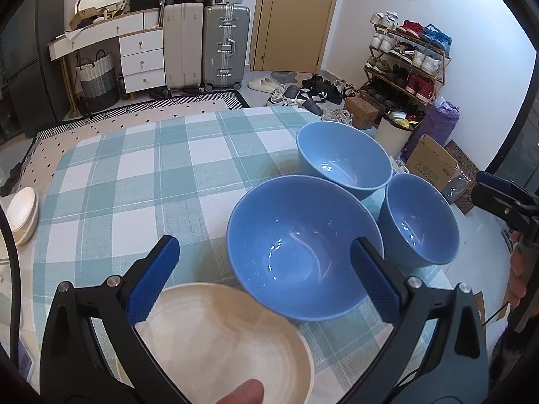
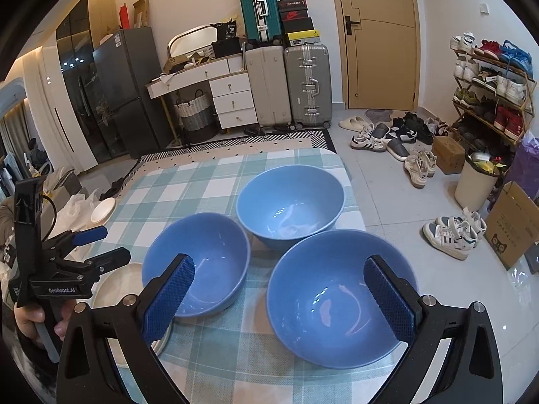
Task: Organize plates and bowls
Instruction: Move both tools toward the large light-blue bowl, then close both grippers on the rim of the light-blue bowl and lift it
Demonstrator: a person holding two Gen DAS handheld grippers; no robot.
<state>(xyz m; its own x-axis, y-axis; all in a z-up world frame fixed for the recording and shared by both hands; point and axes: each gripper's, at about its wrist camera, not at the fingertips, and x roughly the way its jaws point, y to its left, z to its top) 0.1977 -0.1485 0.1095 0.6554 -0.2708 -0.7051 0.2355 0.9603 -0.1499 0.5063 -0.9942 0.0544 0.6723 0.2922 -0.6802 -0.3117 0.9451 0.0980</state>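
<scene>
Three blue bowls stand together on the checked tablecloth (image 1: pixel 134 175): a middle bowl (image 1: pixel 303 256) (image 2: pixel 198 262), a far bowl (image 1: pixel 343 161) (image 2: pixel 289 208) and a right-hand bowl (image 1: pixel 417 219) (image 2: pixel 340 306). A cream plate (image 1: pixel 229 340) (image 2: pixel 118 282) lies at the near left. My left gripper (image 1: pixel 266 262) (image 2: pixel 104 245) hovers open over that plate and the middle bowl's near rim, holding nothing. My right gripper (image 2: pixel 279 289) (image 1: pixel 498 198) is open too, above the gap between the middle and right-hand bowls. All bowls are empty.
A small stack of white dishes (image 1: pixel 22 215) (image 2: pixel 102 210) sits at the table's left edge. A person's thumb (image 1: pixel 242 394) shows at the bottom, a hand (image 2: pixel 30 316) grips the left tool. Beyond the table are suitcases (image 2: pixel 289 84), shoes and boxes on the floor.
</scene>
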